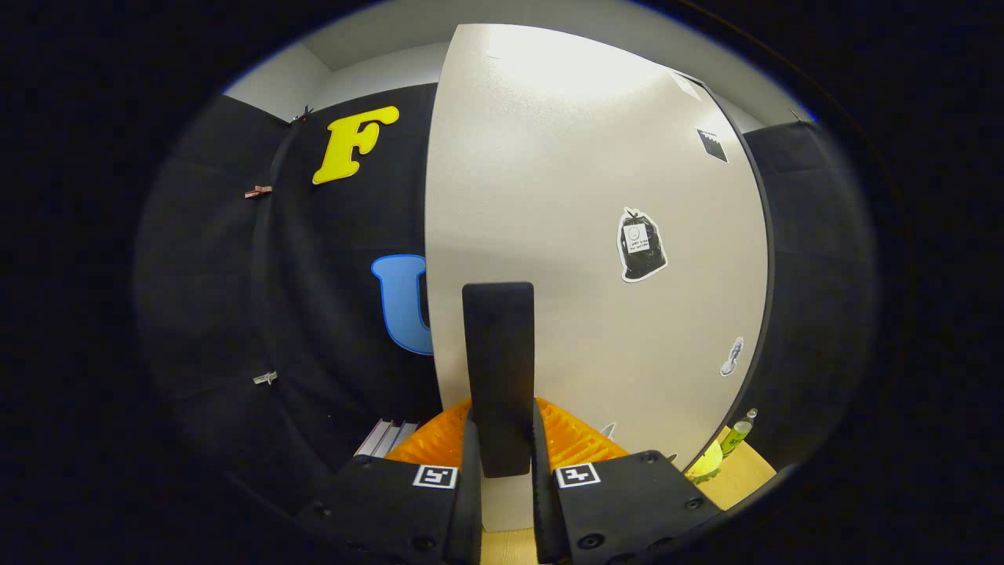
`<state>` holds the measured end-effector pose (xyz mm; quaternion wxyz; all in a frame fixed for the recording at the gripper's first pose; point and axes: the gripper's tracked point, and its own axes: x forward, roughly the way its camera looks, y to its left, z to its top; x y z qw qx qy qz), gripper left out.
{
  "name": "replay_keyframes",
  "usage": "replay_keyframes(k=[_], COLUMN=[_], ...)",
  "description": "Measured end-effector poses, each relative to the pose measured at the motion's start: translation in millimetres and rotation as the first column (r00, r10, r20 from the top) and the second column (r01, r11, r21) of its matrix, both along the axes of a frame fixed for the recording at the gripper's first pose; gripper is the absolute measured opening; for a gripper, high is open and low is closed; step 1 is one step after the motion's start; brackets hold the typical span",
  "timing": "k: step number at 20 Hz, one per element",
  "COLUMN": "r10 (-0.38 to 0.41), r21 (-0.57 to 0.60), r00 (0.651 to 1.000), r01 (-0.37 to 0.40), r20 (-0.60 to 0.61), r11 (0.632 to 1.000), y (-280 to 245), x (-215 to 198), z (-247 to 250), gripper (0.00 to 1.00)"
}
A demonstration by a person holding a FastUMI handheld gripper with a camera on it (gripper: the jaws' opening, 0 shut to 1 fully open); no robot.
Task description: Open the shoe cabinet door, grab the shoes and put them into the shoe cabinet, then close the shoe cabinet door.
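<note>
The shoe cabinet door is a tall pale panel with a dark edge on its right side and a few stickers on it, standing right in front of me. A black upright handle sticks out from the door near its left edge. My gripper is shut on the lower part of this handle, with one finger pressing on each side. The cabinet's inside and the shoes are hidden behind the door.
Black cloth wall runs left of the door, with small clips on it. Low on the left lies a stack of grey flat items. To the right, a green bottle and a yellow object stand on a wooden surface.
</note>
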<state>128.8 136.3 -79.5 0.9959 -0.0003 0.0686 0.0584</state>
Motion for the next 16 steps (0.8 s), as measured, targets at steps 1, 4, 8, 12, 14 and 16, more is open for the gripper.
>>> replay_keyframes(k=[1,4,8,12,14,16], r10=[0.004,0.012,0.021,0.034,0.042,0.054], r21=[0.004,0.013,0.01,0.015,0.004,0.005], r00=[1.0,1.0,1.0,0.999,0.999,0.998], r01=[-0.004,-0.012,-0.021,-0.033,-0.041,-0.054], r20=[-0.002,-0.01,-0.014,-0.024,-0.026,-0.031], r11=[1.0,1.0,1.0,0.999,0.999,0.999], y=[-5,-17,-34,-52,-64,-77], x=[-9,-30,-56,-80,-91,-101], z=[0,3,6,8,9,10], gripper=[0.3,0.3,0.3,0.3,0.3,0.3])
